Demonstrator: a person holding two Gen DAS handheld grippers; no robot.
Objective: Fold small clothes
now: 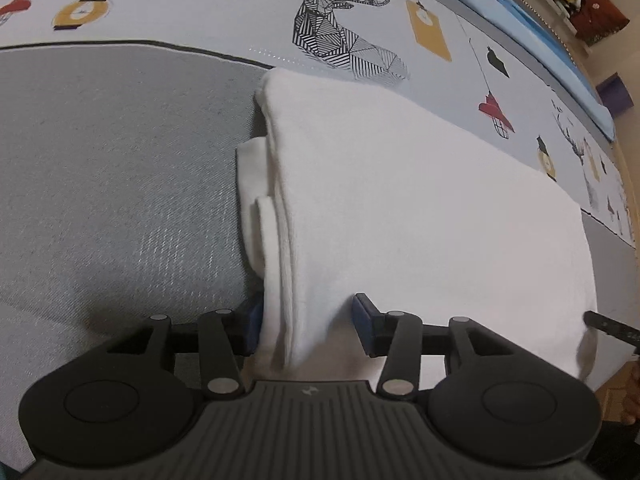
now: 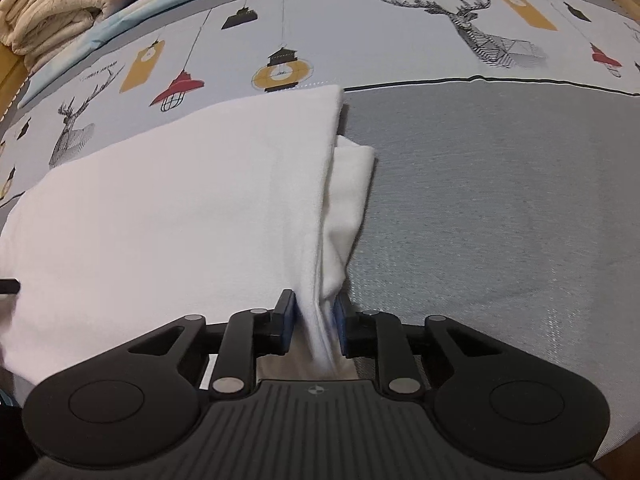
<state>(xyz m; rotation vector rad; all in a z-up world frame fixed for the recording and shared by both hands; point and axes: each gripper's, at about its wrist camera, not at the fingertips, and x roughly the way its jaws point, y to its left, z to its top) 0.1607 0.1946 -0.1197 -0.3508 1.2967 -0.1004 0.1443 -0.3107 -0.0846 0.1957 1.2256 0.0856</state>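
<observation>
We are mid-fold, one gripper at each near corner of the white garment (image 1: 400, 208). Our left gripper (image 1: 308, 324) stands apart around the layered left edge, its right pad clear of the cloth. Our right gripper (image 2: 316, 322) sits close around the bunched right edge (image 2: 324, 320), and it seems pinched. Next, we judge, both must clamp firmly and carry the near hem toward the far edge. The garment lies flat on the grey bedspread (image 2: 500, 200), sleeves tucked under, smooth on top, its far edge over the lantern-and-deer print (image 2: 280, 68).
</observation>
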